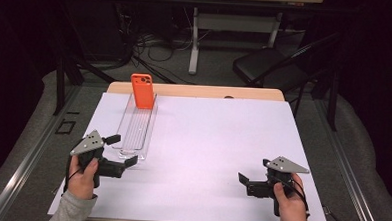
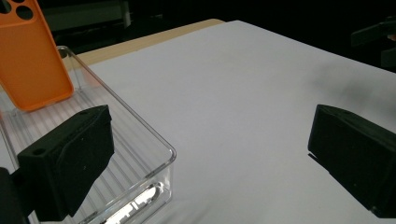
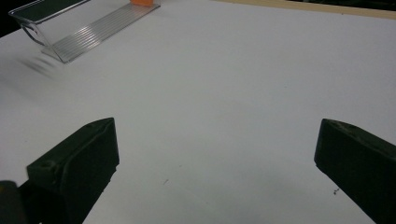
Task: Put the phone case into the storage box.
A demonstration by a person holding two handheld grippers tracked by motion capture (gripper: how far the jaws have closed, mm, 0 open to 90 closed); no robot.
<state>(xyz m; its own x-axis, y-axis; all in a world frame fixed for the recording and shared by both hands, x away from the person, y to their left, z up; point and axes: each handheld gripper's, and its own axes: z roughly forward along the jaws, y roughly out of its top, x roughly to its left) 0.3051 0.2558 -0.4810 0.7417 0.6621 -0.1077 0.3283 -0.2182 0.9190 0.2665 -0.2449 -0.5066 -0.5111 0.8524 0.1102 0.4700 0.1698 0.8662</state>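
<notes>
Both tongs released: left tongs (image 1: 121, 148) beside clear tray's (image 1: 126, 147) 6 o'clock end, orange phone case (image 1: 143, 91) at 12, right tongs (image 1: 253, 175) well apart.

Orange phone case (image 2: 29, 56) cropped top-left (left gripper view), clear tray (image 3: 70, 28) cut off by top edge

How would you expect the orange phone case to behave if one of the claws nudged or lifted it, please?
The orange phone case stands tilted at the far end of the clear tray, so a nudge would probably topple it. It looks thin and hollow, likely light and somewhat flexible when squeezed.
</notes>
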